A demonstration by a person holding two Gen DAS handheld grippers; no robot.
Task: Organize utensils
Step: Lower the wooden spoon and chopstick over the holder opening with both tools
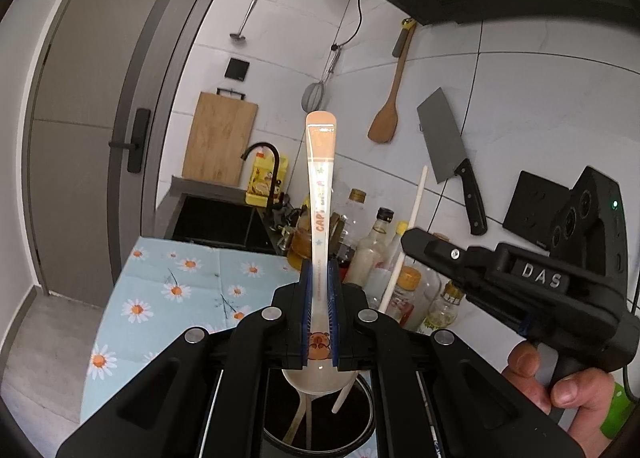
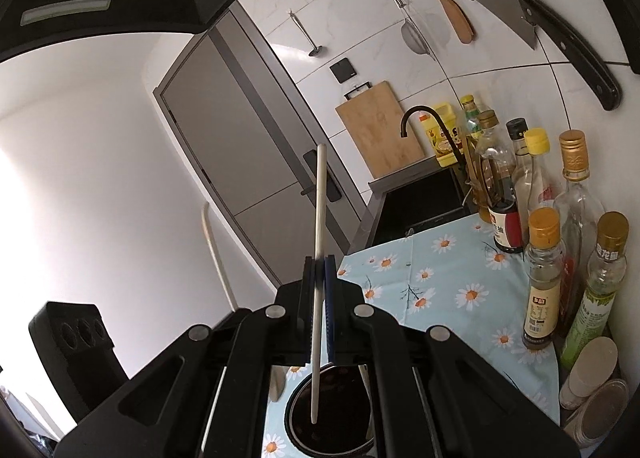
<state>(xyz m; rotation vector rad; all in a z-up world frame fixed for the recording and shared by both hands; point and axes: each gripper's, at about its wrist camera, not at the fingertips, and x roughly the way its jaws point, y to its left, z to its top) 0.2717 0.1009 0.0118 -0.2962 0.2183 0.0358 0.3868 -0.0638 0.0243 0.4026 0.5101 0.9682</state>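
My left gripper (image 1: 319, 274) is shut on a white cartoon-print spoon (image 1: 320, 178), handle pointing up, bowl down just above a dark round utensil holder (image 1: 362, 418). The holder has other utensils in it. My right gripper (image 2: 319, 266) is shut on a white chopstick (image 2: 319, 218), held upright with its lower tip inside the same holder (image 2: 340, 410). In the left wrist view the right gripper (image 1: 412, 242) sits to the right, with the chopstick (image 1: 412, 214) sticking up from it.
The holder stands on a daisy-print cloth (image 1: 180, 290) (image 2: 460, 278). Several sauce and oil bottles (image 2: 544, 266) stand along the tiled wall. A cleaver (image 1: 448, 138), wooden spatula (image 1: 390, 98) and strainer hang on the wall. A sink with black tap (image 1: 264, 162) lies beyond.
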